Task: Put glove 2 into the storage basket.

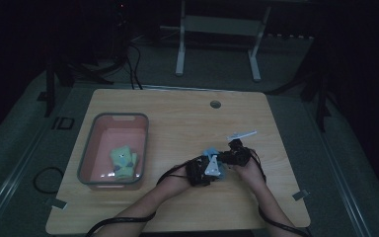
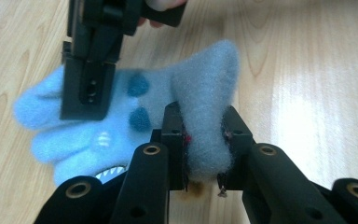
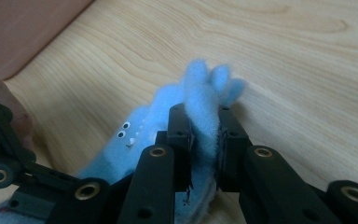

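Note:
A light blue fuzzy sock (image 1: 211,154) with dark blue spots and a small printed face lies on the wooden table (image 1: 177,113), right of centre. My left gripper (image 2: 204,122) is shut on a raised fold of the sock (image 2: 205,88). In the right gripper view, my right gripper (image 3: 204,125) is shut on the sock's (image 3: 200,91) other end, whose edge sticks up past the pads. From above, the left gripper (image 1: 203,170) and right gripper (image 1: 229,158) sit close together over the sock. The right gripper (image 2: 91,70) also appears at the upper left of the left gripper view.
A pink bin with a grey rim (image 1: 86,153) stands at the table's left and holds a yellow-green fuzzy item (image 1: 122,160). A small pale flat object (image 1: 242,134) lies just beyond the grippers. A cable hole (image 1: 215,104) sits near the far edge.

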Motion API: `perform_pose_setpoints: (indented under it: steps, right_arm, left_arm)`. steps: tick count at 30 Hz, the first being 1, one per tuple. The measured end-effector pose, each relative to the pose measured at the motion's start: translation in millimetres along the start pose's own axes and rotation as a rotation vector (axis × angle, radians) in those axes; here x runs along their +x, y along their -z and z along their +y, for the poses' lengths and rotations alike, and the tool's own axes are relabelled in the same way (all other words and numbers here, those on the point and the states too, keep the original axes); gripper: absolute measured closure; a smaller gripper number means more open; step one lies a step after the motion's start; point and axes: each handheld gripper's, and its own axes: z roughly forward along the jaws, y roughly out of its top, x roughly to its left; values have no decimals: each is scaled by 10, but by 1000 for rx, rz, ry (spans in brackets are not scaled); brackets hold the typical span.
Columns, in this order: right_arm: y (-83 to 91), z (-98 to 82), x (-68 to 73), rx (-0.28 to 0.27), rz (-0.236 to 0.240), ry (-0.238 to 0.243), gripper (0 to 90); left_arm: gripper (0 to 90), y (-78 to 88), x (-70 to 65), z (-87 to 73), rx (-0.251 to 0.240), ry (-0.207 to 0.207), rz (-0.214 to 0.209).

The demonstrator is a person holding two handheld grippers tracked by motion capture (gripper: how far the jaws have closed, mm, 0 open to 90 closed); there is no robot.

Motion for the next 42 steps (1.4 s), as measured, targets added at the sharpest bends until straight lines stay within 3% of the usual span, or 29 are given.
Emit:
perform_pose_setpoints:
  steps: [13, 17, 31, 42]
  right_arm:
    - [57, 298, 229, -39, 48, 25, 798]
    - [44, 407, 339, -37, 47, 59, 799]
    - [-76, 728, 663, -40, 61, 126, 813]
    - [-251, 1039, 955, -51, 98, 173, 823]
  left_arm:
    - [768, 441, 77, 34, 17, -11, 34]
    - [768, 588, 101, 13, 25, -4, 47]
    - [767, 964, 191, -121, 54, 21, 72]
    - [767, 1316, 251, -281, 89, 43, 121]
